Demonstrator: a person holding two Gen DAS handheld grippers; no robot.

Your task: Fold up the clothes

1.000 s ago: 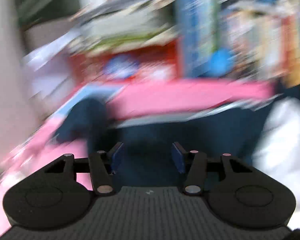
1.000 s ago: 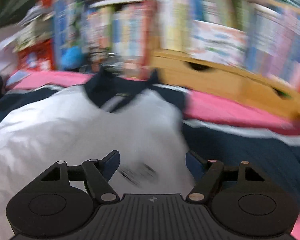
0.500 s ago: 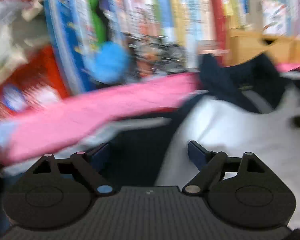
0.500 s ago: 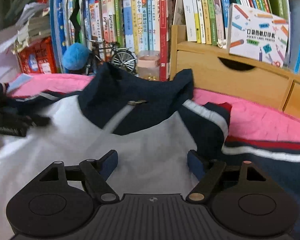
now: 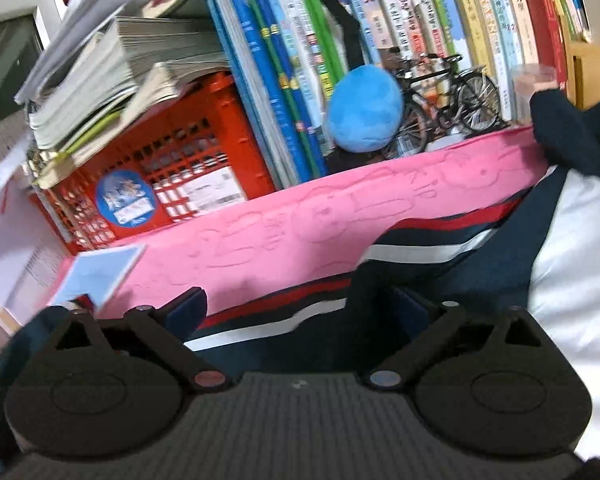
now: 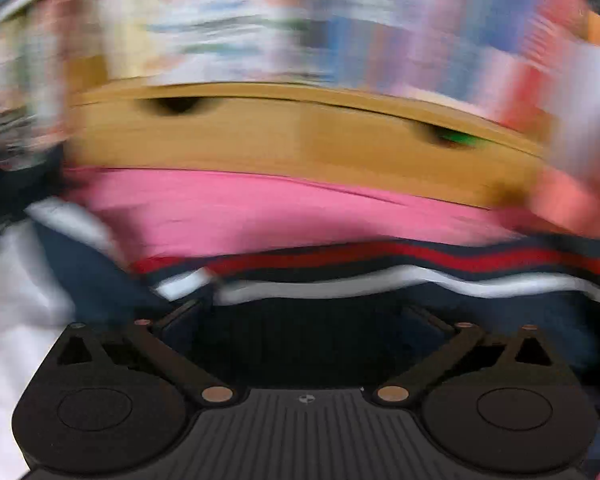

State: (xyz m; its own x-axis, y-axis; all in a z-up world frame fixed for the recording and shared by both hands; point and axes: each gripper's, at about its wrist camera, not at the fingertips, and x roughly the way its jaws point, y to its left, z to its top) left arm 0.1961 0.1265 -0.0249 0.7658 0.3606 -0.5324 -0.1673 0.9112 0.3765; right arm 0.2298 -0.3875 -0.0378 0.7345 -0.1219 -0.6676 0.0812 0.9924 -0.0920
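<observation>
Left wrist view: left hand-held gripper (image 5: 300,306) hovering with jaws spread wide and gripping nothing, poised over the navy sleeve of a jacket (image 5: 440,248), red and white stripes running between the blue fingers (image 5: 188,308). Jacket lying spread on a pink mat (image 5: 300,216), white body panel (image 5: 572,240) bulging at right, dark collar (image 5: 560,136) rising toward the shelf. Beyond the mat, a red crate (image 5: 172,152) carrying a stack of papers (image 5: 120,56), upright books (image 5: 340,20), a blue plush ball (image 5: 364,116) and a model bicycle (image 5: 440,96) beside it. Blue card (image 5: 100,276) lying on the mat's left end.

Right wrist view, heavily blurred: right hand-held gripper (image 6: 300,312) likewise gaping wide, clasping nothing, hanging over the other striped sleeve (image 6: 380,276), with pink mat and wooden drawers (image 6: 300,140) behind.
</observation>
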